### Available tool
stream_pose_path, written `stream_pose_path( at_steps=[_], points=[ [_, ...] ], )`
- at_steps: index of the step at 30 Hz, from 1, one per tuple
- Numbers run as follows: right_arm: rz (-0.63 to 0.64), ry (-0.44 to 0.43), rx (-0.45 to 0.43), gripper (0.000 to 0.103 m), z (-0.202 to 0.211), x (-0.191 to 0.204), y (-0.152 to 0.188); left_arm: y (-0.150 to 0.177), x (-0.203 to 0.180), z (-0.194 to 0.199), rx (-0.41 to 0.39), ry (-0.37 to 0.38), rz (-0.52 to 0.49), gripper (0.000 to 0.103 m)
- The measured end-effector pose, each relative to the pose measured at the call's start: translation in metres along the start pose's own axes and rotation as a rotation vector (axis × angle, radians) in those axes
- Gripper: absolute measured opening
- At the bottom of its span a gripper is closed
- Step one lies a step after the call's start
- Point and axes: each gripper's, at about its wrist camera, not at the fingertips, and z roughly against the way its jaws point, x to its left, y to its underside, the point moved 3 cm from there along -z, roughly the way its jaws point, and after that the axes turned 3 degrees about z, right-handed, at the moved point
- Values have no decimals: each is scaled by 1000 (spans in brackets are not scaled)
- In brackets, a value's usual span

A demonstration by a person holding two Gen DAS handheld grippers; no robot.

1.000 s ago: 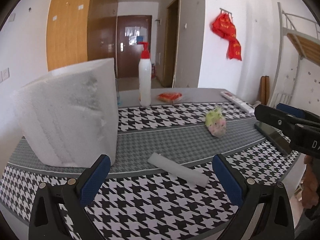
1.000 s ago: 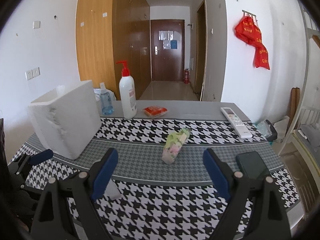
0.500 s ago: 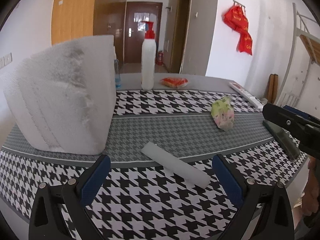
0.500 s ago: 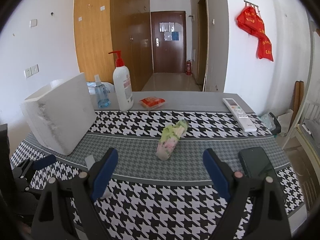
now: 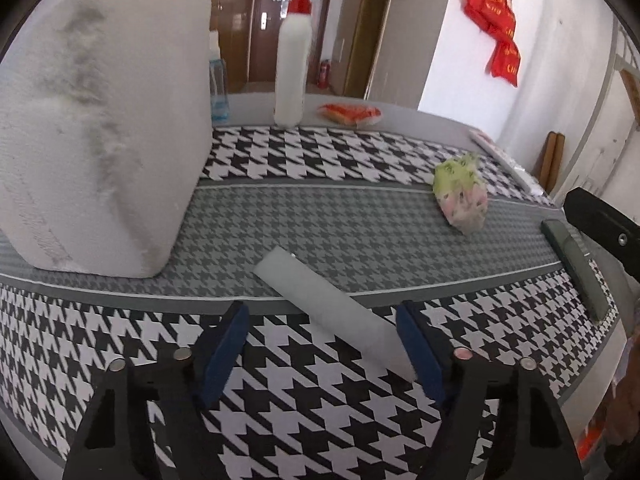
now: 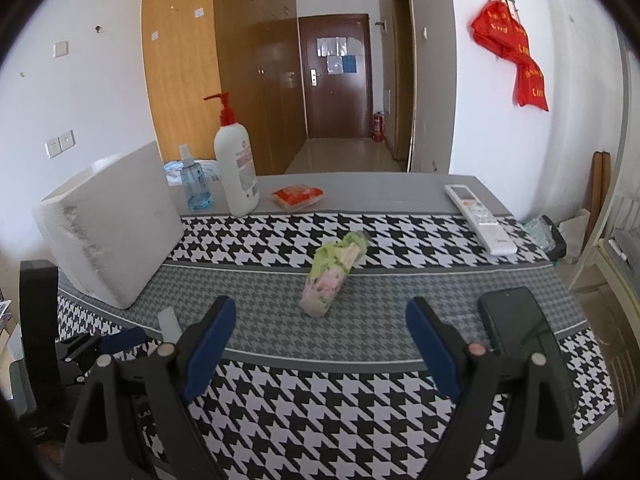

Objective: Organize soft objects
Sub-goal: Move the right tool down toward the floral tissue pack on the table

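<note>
A flat white foam strip [image 5: 328,304] lies slantwise on the houndstooth tablecloth [image 5: 320,420]. My left gripper [image 5: 322,320] is low over it and its jaws are closing. The strip runs between the blue pads, its near end beside the right pad [image 5: 420,352], and the pads do not squeeze it. A big white foam block [image 5: 100,140] stands just to the left. A soft green and pink floral packet [image 6: 332,276] lies mid-table, just ahead of my right gripper [image 6: 320,320], which is open and empty. The left gripper's finger [image 6: 120,338] and the strip [image 6: 168,322] show at the lower left of the right wrist view.
At the back stand a white pump bottle [image 6: 236,168], a small blue spray bottle [image 6: 194,188] and an orange packet [image 6: 298,196]. A white remote [image 6: 480,216] and a dark phone [image 6: 516,324] lie to the right, near the table edge.
My left gripper came forward and down over the foam strip, and its jaws narrowed around it. The right gripper drew slightly nearer the floral packet.
</note>
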Motion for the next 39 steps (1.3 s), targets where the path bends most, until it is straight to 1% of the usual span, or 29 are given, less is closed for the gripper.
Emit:
stream_pose_path(
  at_steps=[6, 8, 10, 11, 13, 16, 18, 23, 25, 27, 32, 36, 39],
  points=[
    [-6, -3, 18, 90, -11, -3, 0, -5, -4, -7, 3, 8, -16, 67],
    [-11, -8, 23, 90, -15, -4, 1, -7, -5, -9, 9, 16, -21, 62],
    [-14, -8, 26, 90, -17, -5, 0, -7, -7, -9, 12, 4, -32, 53],
    [-15, -9, 27, 90, -18, -5, -1, -8, -7, -9, 14, -1, -33, 51],
    [-15, -12, 28, 90, -20, -5, -2, -9, -6, -10, 16, -8, -32, 42],
    [-6, -12, 31, 90, -23, -4, -4, -11, -4, -10, 14, -17, -36, 36],
    [-7, -16, 36, 90, -26, -3, -6, -11, -6, -9, 15, -28, -50, 36],
    [1, -22, 47, 90, -34, -1, -11, -12, -3, -11, 44, -38, -28, 36],
    [3, -24, 59, 90, -39, 0, -12, -10, -3, -9, 51, -29, -30, 29],
    [1, -25, 69, 90, -44, 0, -12, -8, -3, -8, 51, -34, -29, 29],
    [4, -30, 103, 90, -56, 1, -13, -10, -3, -9, 49, -16, -13, 25],
    [7, -31, 122, 90, -63, 2, -15, -13, -1, -8, 33, -17, -12, 11],
    [12, -41, 142, 90, -70, 5, -15, -15, 2, -7, 31, 0, -11, 10]
  ],
)
